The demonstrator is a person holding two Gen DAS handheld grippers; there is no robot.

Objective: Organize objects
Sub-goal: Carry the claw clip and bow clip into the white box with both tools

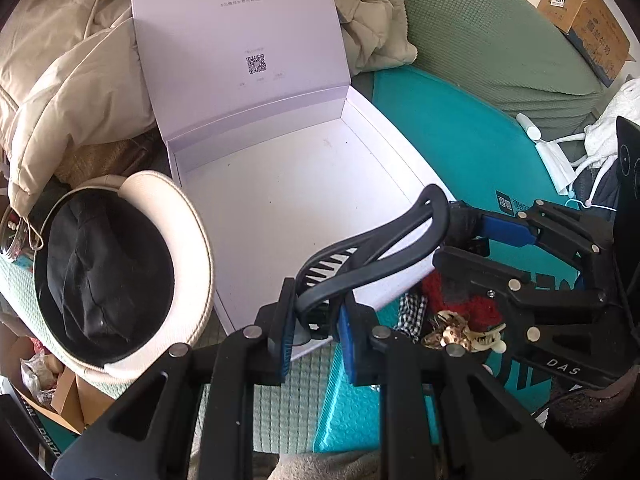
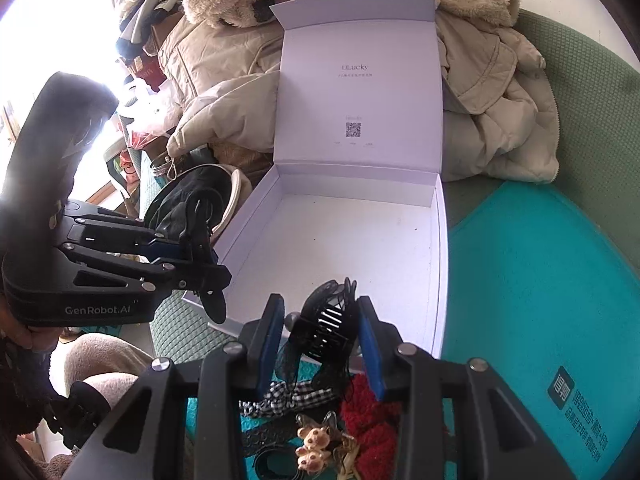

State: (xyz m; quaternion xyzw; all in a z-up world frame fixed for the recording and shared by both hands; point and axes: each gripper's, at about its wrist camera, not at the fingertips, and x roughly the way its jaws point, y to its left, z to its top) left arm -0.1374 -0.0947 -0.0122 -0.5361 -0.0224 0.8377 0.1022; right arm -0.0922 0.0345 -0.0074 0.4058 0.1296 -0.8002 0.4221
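Note:
An open white box (image 1: 304,200) (image 2: 360,240) lies on the teal mat with its lid standing up. My left gripper (image 1: 316,332) is shut on a large black hair claw clip (image 1: 372,252) and holds it over the box's front edge; it also shows in the right wrist view (image 2: 208,272). My right gripper (image 2: 320,336) (image 1: 464,236) has its jaws apart around a black comb hair clip (image 2: 328,320) at the box's near rim. Hair accessories lie below it: a checked bow (image 2: 288,398), a red fluffy scrunchie (image 2: 372,420) (image 1: 480,304) and a leopard-print clip (image 2: 316,444) (image 1: 452,332).
A cream-rimmed hat with black lining (image 1: 120,264) (image 2: 192,196) lies left of the box. Beige jackets (image 2: 500,92) (image 1: 60,92) are piled behind it. A green cushion (image 1: 500,40) and a cardboard box (image 1: 584,16) are at the right. The teal mat (image 2: 540,280) extends right.

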